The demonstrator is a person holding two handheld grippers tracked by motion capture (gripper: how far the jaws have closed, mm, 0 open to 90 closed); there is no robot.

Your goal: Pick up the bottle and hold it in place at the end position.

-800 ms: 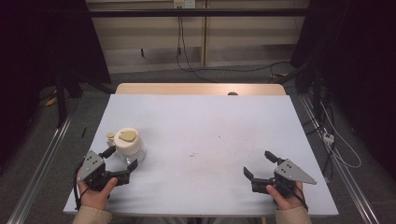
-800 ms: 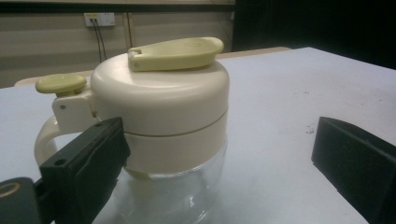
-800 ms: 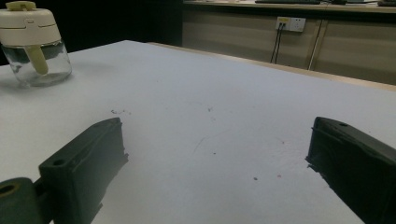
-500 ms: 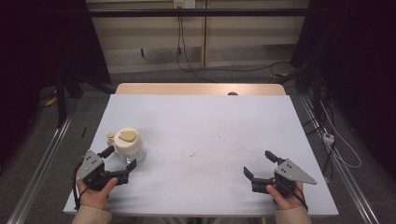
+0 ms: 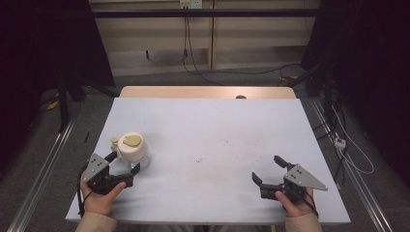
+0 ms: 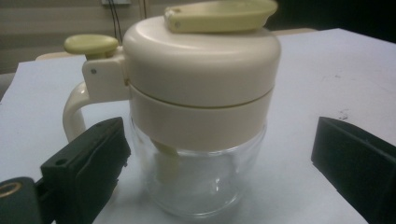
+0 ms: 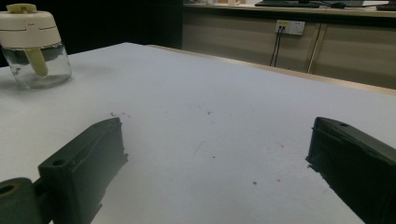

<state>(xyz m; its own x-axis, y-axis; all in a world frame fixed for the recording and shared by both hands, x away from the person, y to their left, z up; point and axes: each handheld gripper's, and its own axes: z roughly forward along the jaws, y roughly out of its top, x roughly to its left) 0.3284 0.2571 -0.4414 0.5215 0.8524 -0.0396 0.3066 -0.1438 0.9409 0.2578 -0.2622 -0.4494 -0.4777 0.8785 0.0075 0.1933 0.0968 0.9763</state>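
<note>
Very little has shifted since the earlier frames: my left gripper (image 5: 122, 166) has crept a touch closer to the jar (image 5: 131, 150), and my right gripper (image 5: 269, 170) sits where it was, near the front right of the table. The jar stands upright at the front left of the table (image 5: 217, 125), a clear glass body under a cream lid (image 6: 201, 60) with a yellowish flip tab on top and a handle on its far-left side as my left gripper view shows it. My left jaws are spread wide, one on either side of the glass and not yet touching it, so I judge I am lined up for a grasp and the closing is what comes next. My right jaws are also spread, holding nothing, with the jar well apart from them across the bare surface. The tabletop is a pale sheet with a few small dark specks near its middle, and a wooden edge shows along the far side. Beyond it the room is dim, with a low cabinet wall (image 5: 203, 43), a socket and cables trailing over the floor.
</note>
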